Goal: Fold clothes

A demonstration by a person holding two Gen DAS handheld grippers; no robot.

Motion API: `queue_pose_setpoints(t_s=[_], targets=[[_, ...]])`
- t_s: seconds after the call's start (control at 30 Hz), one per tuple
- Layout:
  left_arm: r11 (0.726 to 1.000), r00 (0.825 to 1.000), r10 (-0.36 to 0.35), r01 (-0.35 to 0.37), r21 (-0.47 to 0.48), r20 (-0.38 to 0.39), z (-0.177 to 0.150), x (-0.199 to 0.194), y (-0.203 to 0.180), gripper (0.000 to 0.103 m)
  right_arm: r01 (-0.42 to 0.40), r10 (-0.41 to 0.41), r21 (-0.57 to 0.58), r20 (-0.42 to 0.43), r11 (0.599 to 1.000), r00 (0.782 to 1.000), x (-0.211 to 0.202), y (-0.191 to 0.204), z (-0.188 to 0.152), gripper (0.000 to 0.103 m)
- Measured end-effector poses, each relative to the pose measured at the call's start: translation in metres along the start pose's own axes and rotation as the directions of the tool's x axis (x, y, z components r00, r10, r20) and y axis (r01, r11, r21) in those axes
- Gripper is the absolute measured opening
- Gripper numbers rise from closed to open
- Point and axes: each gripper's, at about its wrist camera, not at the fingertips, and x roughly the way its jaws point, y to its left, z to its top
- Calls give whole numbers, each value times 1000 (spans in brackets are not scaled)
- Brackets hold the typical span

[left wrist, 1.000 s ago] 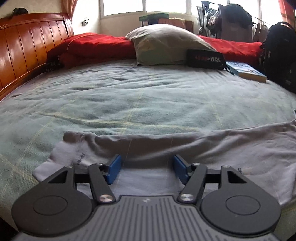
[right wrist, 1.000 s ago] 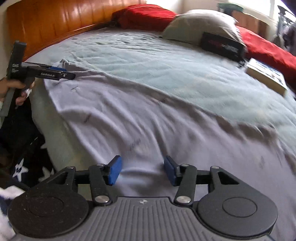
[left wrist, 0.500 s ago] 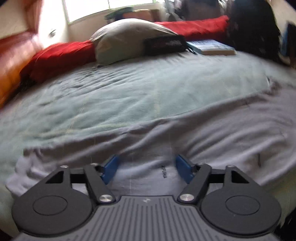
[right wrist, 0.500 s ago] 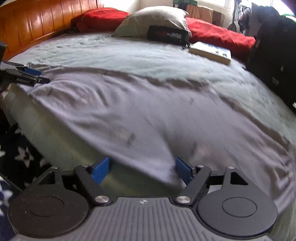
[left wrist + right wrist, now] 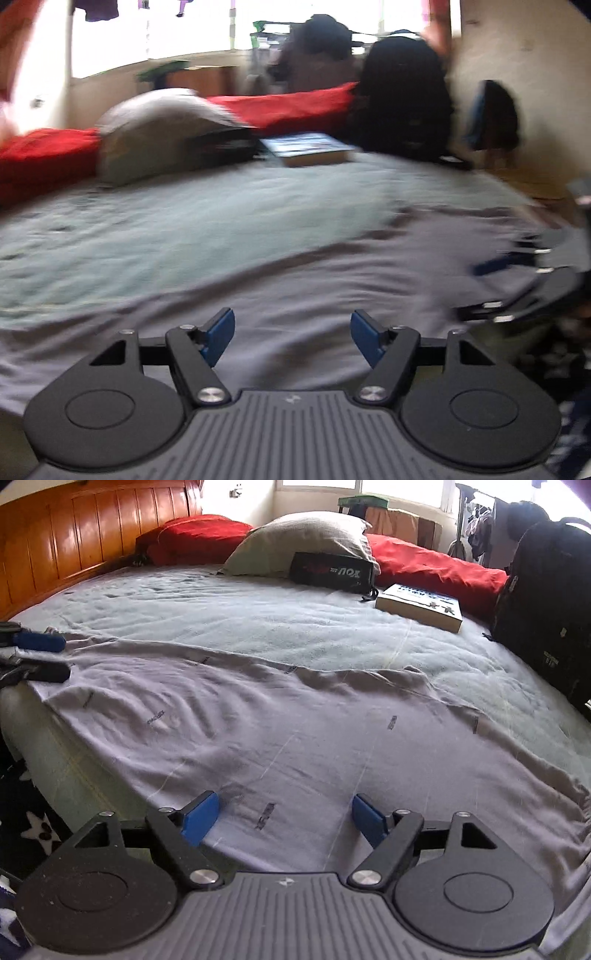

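Spread flat along the near edge of the pale green bed [image 5: 258,627], the grey garment [image 5: 295,731] lies beneath my left gripper [image 5: 293,334] and right gripper [image 5: 284,814], both with fingers apart, gripping nothing.

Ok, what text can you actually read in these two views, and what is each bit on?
"YOU", mirrored, large pale letters on the black pouch; the red print beside it is unreadable.
Book: cover title in dark letters, too foreshortened to read.
Grey garment: small dark repeated marks, too small to read.
Black backpack: small pale label, too small to read.
Left wrist view: too blurred, nothing reads.
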Motion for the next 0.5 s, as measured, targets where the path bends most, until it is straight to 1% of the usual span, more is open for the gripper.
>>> queue_pose_setpoints(t_s=[0.07,0.1,0.13,0.2,0.23,0.27,0.33,0.37,0.43,0.5], targets=[[999,999,-49,49,20,-10,-2,12,-13,71,0,0,16,3,1000,1000,-2,-3,-4,86],[999,998,-52,52,15,-32,-4,20,-18,71,0,-1,24,5,1000,1000,-3,-4,-6,87],[999,997,-42,42,-7,-59,-7,29,-20,71,1,-1,32,7,1000,1000,-5,-6,-7,87],[998,993,-22,15,-60,-114,-14,43,-21,66,1,-1,47,10,999,1000,-7,-9,-11,88],[996,990,-13,0,-87,-140,-18,47,-22,67,1,-2,55,12,998,1000,-8,-10,-13,89],[996,991,-28,16,-90,-131,-21,44,-26,72,1,-2,63,13,998,1000,-9,-12,-15,91],[991,983,-106,93,-93,-151,-24,38,-33,76,-4,3,79,17,997,1000,-10,-15,-19,94],[991,981,-117,106,-79,-157,-23,35,-35,76,-9,8,87,19,996,1000,-9,-16,-21,96],[991,982,-119,107,-84,-150,-16,30,-31,76,-16,14,100,24,995,1000,-9,-18,-21,97],[989,990,-111,102,-108,-84,-8,21,-21,77,-15,12,95,24,995,1000,-10,-17,-21,97]])
